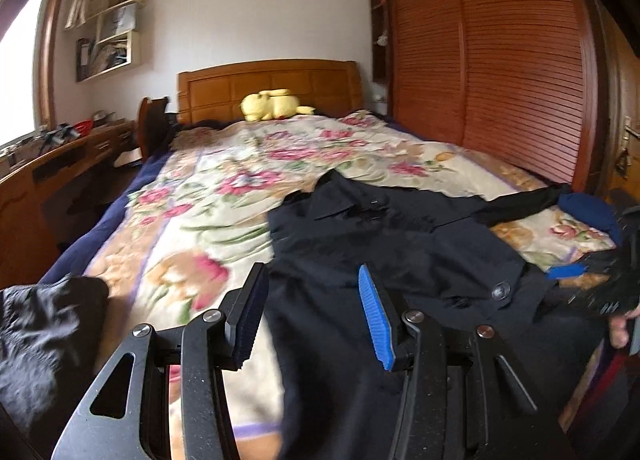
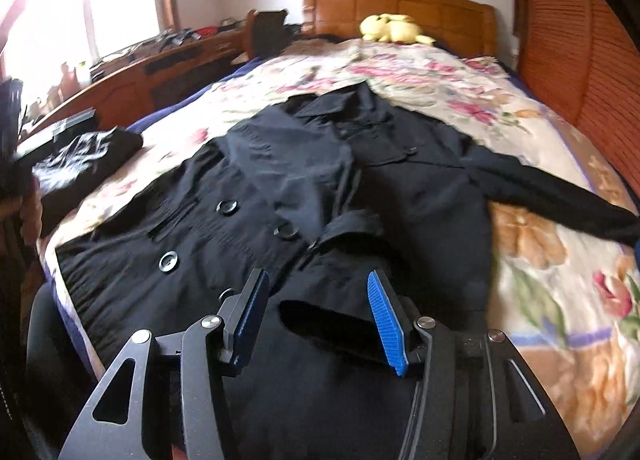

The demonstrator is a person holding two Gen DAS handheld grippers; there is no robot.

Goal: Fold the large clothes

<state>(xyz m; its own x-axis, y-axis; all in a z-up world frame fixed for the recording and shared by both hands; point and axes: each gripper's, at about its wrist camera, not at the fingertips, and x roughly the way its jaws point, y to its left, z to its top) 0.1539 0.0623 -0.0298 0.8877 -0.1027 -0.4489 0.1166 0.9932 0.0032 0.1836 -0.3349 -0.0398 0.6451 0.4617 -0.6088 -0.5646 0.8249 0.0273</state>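
A large black coat (image 2: 304,188) with big buttons lies spread front-up on the floral bedspread (image 2: 552,268), collar toward the headboard, one sleeve stretched out to the right. My right gripper (image 2: 318,274) hovers low over the coat's lower part, open, with a dark cuff or flap (image 2: 332,324) lying loose between its blue pads. In the left wrist view the coat (image 1: 384,244) fills the middle right. My left gripper (image 1: 311,270) stands open above the coat's left edge, holding nothing. The right gripper (image 1: 600,284) shows at the far right edge.
A crumpled dark garment (image 1: 44,332) sits at the bed's near left corner (image 2: 84,164). A yellow plush toy (image 1: 272,104) lies by the wooden headboard. A blue cloth (image 1: 592,212) lies at the right. A slatted wardrobe (image 1: 500,60) flanks the bed; a cluttered desk (image 1: 60,164) runs along the left.
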